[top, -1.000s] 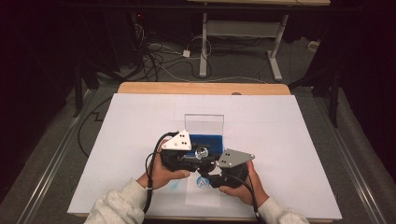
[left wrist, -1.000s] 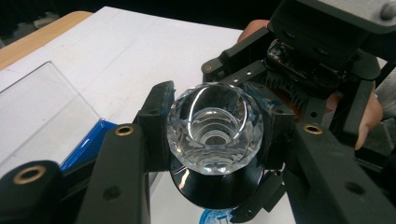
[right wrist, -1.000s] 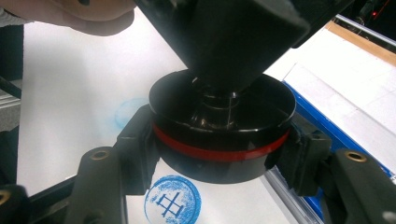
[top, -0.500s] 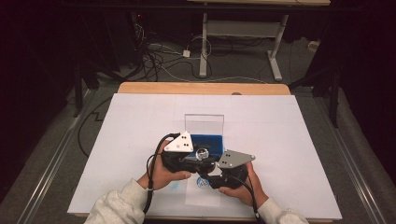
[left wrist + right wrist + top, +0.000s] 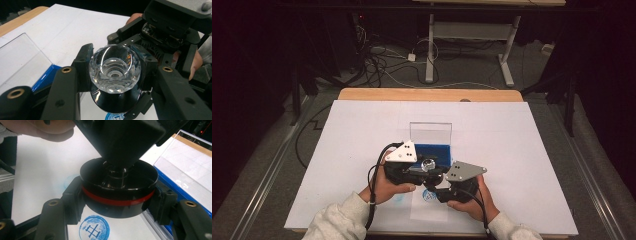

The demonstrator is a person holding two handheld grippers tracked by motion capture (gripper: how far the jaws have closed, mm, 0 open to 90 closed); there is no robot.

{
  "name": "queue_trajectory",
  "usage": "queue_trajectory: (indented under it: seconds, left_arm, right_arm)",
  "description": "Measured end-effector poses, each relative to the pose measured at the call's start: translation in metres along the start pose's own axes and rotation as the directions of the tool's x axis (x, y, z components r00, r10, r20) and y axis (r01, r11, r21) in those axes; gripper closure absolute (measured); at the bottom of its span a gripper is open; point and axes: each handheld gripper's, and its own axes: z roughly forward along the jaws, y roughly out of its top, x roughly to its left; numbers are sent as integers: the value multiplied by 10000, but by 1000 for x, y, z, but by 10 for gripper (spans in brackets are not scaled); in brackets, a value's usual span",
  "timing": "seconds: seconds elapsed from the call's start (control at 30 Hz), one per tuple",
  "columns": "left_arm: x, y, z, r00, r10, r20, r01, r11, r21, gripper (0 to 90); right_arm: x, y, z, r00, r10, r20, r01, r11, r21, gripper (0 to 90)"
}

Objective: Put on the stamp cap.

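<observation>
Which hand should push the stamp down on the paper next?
Probably the left gripper: it grips the clear faceted crystal stamp handle from above, while the right gripper clamps the round black red-striped base sideways.

1. A round blue stamp imprint sat on the white paper sheet, just below the black stamp base with the red band. Inside the ring was one character that read as "中".
2. The same blue imprint peeked out at the bottom edge of the left gripper view, cut off and not readable there.
3. In the high view the imprint was a small blue mark on the paper between the hands, too small to read.
4. A fainter blue smudge lay left of the stamp, illegible.
5. No other text, brand or number was legible.
</observation>
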Motion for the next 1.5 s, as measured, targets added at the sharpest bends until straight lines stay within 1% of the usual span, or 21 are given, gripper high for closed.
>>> queue_trajectory:
  seconds: [0.1, 0.17, 0.23, 0.47, 0.53, 0.6, 0.63, 0.7, 0.83, 0.9, 1.0, 1.17, 1.33, 1.5]
  left_arm:
    - [-2, 1, 0, 9997, 192, -161, -188, 9996, 203, 544]
    - [-3, 2, 1, 9992, 320, -240, -312, 9989, 348, 544]
    - [-4, 3, 0, 9991, 340, -236, -332, 9988, 347, 544]
    - [-6, 5, -4, 9986, 432, -302, -426, 9989, 204, 544]
    - [-6, 6, -5, 9984, 467, -330, -461, 9988, 191, 544]
    - [-6, 6, -7, 9985, 424, -342, -420, 9991, 112, 544]
    - [-6, 7, -7, 9987, 387, -341, -384, 9992, 113, 544]
    - [-6, 7, -9, 9991, 335, -277, -334, 9994, 33, 544]
    - [-6, 8, -10, 9985, 419, -356, -419, 9991, 15, 544]
    - [-6, 8, -11, 9987, 393, -338, -393, 9992, -11, 544]
    - [-6, 8, -11, 9985, 422, -349, -422, 9991, 26, 544]
    - [-6, 9, -12, 9982, 466, -383, -464, 9989, 64, 544]
    - [-6, 9, -13, 9962, 664, -567, -649, 9975, 274, 544]
    - [-4, 8, -14, 9956, 637, -691, -616, 9976, 311, 544]
  right_arm:
    - [0, 0, 2, 10000, 35, -40, -34, 10000, 35, 385]
    - [1, -1, 2, 9999, -52, 107, 51, 10000, 71, 384]
    - [1, -1, 2, 9999, -79, 84, 77, 9999, 148, 383]
    - [2, 1, -3, 9991, -294, 322, 294, 9996, -8, 380]
    - [2, 1, -3, 9991, -253, 347, 255, 9997, -54, 378]
    - [2, 1, -2, 9988, -320, 367, 318, 9995, 55, 368]
    - [2, 1, -2, 9990, -281, 356, 278, 9996, 94, 369]
    - [3, 1, -2, 9988, -307, 373, 303, 9995, 121, 362]
    - [6, 1, 0, 9983, -420, 411, 410, 9988, 253, 346]
    - [6, 1, 0, 9983, -442, 377, 434, 9988, 204, 343]
    - [7, 2, -1, 9981, -455, 409, 451, 9989, 101, 334]
    - [5, -1, 0, 9978, -423, 518, 413, 9989, 218, 307]
    - [4, -2, 0, 9964, -474, 700, 451, 9984, 344, 279]
    - [1, -3, -3, 9952, -454, 867, 424, 9984, 364, 261]
